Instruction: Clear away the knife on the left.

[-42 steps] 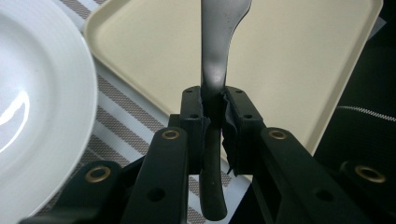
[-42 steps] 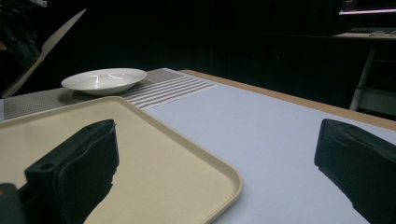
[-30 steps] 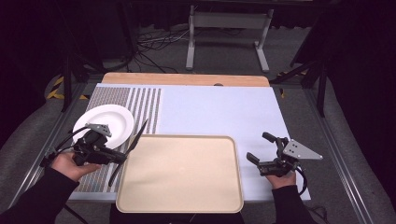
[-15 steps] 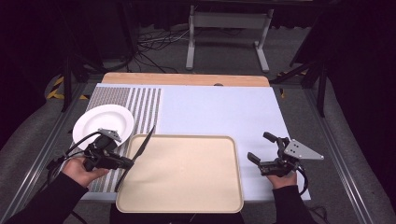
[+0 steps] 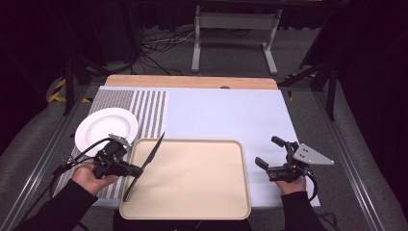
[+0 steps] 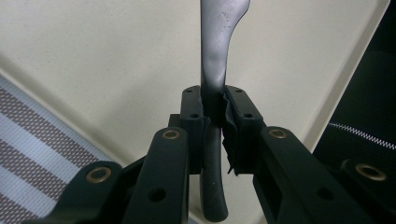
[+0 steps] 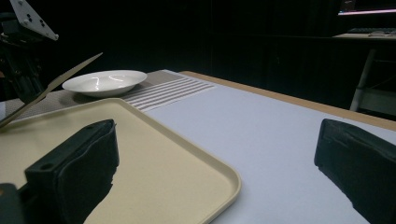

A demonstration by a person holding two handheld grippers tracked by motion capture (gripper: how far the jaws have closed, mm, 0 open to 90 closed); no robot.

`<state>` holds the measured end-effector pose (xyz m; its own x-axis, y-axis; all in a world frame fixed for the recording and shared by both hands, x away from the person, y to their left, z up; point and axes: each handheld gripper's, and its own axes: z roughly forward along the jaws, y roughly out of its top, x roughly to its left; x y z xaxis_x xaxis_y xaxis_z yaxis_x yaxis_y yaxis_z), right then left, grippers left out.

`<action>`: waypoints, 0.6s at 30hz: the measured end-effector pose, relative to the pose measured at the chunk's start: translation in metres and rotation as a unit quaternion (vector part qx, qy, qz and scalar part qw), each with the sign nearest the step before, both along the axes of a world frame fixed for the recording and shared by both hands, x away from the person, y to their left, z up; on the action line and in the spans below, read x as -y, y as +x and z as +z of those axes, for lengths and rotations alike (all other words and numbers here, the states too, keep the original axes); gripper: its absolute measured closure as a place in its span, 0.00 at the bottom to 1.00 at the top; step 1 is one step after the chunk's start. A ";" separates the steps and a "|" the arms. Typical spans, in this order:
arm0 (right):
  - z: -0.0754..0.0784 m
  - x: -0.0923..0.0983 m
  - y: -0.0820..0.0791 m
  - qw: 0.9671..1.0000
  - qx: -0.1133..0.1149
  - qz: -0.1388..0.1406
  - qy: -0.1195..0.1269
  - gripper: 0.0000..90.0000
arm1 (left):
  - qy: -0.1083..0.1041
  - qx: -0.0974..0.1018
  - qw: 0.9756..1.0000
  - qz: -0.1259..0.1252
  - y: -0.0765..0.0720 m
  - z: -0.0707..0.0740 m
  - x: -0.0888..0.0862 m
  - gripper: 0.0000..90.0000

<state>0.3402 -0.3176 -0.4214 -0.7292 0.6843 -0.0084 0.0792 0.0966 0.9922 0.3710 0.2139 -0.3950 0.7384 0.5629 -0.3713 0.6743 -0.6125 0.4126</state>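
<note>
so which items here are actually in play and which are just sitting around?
In play:
- knife, clamped in the left tongs, blade over the tray
- beige tray
- white plate, beside the tray, likely part of the setting

Idle:
- right tongs, open, holding nothing, right of the tray
- striped mat
- metal stand on the floor behind the table

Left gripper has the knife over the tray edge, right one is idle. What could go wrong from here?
1. The left gripper pinches the knife mid-length, both ends sticking far out; it may pivot or slip in the jaws.
2. The knife's far end points toward the white plate; a swing could strike it.
3. Lowered carelessly, the knife could catch the tray rim.
</note>
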 end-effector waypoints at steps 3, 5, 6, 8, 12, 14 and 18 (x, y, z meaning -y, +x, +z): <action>0.000 0.000 0.000 1.000 0.000 0.000 0.002 0.00 | 0.004 -0.005 1.000 -0.001 0.000 -0.003 0.003 0.89; 0.000 0.000 0.000 1.000 0.000 0.001 0.002 0.00 | 0.012 -0.006 1.000 0.000 0.000 -0.006 0.005 0.89; 0.000 0.000 0.000 1.000 0.000 0.001 0.001 0.00 | 0.016 -0.005 1.000 0.002 0.000 -0.007 0.005 0.89; 0.000 0.000 0.000 1.000 0.000 0.001 0.002 0.00 | 0.016 -0.012 1.000 0.008 0.000 -0.009 0.005 0.88; 0.000 0.000 0.000 1.000 0.001 0.001 0.002 0.00 | 0.011 -0.014 1.000 0.017 0.002 -0.011 0.003 0.88; 0.000 0.000 0.000 1.000 0.001 0.001 0.001 0.00 | 0.002 -0.027 0.999 0.026 0.005 -0.016 0.001 0.88; 0.000 0.000 0.000 1.000 0.000 0.001 0.002 0.00 | 0.002 -0.032 0.999 0.031 0.008 -0.020 0.002 0.88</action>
